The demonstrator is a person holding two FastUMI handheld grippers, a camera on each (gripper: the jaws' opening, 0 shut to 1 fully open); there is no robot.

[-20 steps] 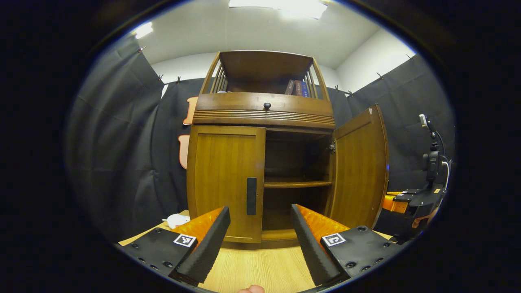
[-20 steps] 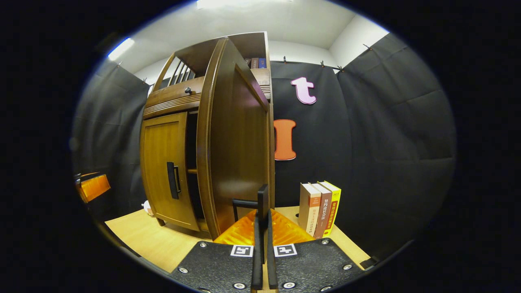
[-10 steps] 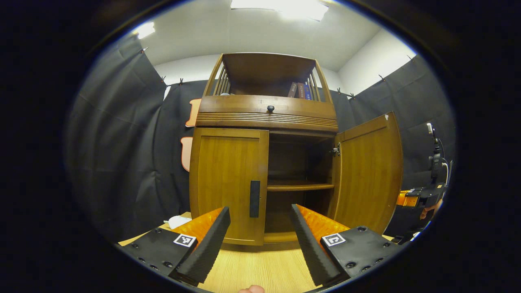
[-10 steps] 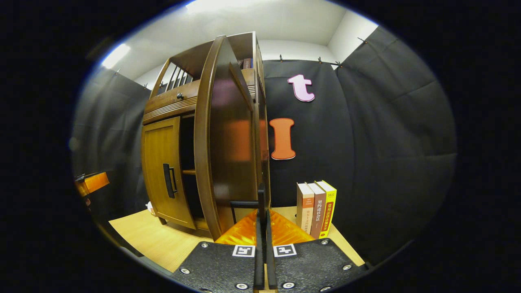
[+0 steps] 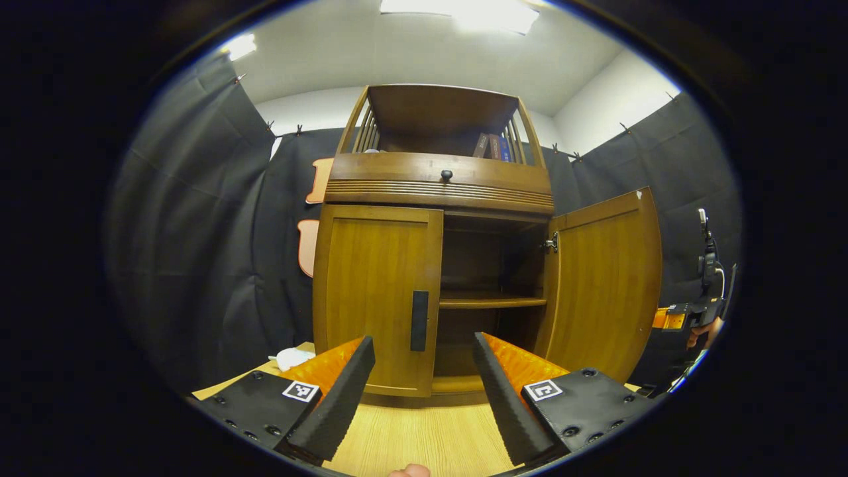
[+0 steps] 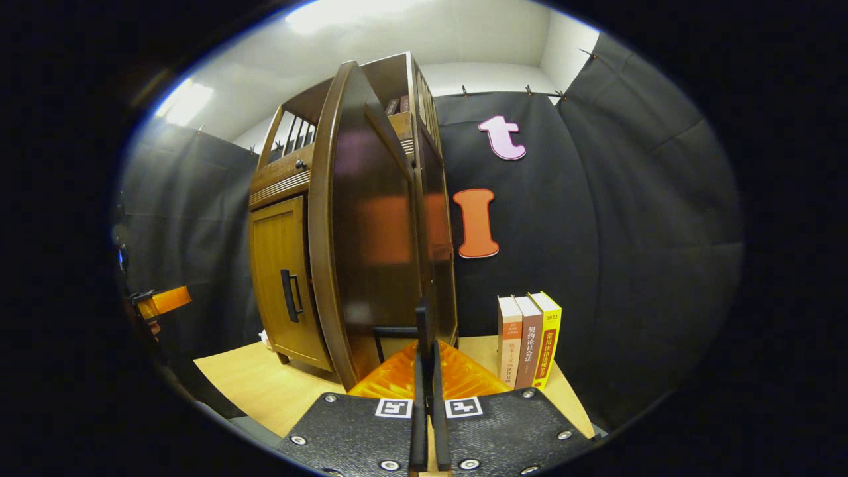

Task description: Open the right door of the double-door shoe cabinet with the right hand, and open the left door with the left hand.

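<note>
Wooden and brown, the shoe cabinet stood on our pale table with its right door swung wide and its left door flush against the frame. We held the left gripper low and level before the cabinet, its fingers spread wide apart with nothing between them, clear of the left door's dark handle ahead. We held the right gripper out to the side of the cabinet, its fingers pressed together on the right door's handle, which crossed just ahead of the tips.

From the left gripper view we could see inside: a bare shelf, a hinge at the open door's top, a drawer knob, a white object on the table beside the cabinet, and our right gripper and hand past the open door's edge. From the right gripper view we saw the open door's outer face edge-on, and three upright books beside the cabinet.
</note>
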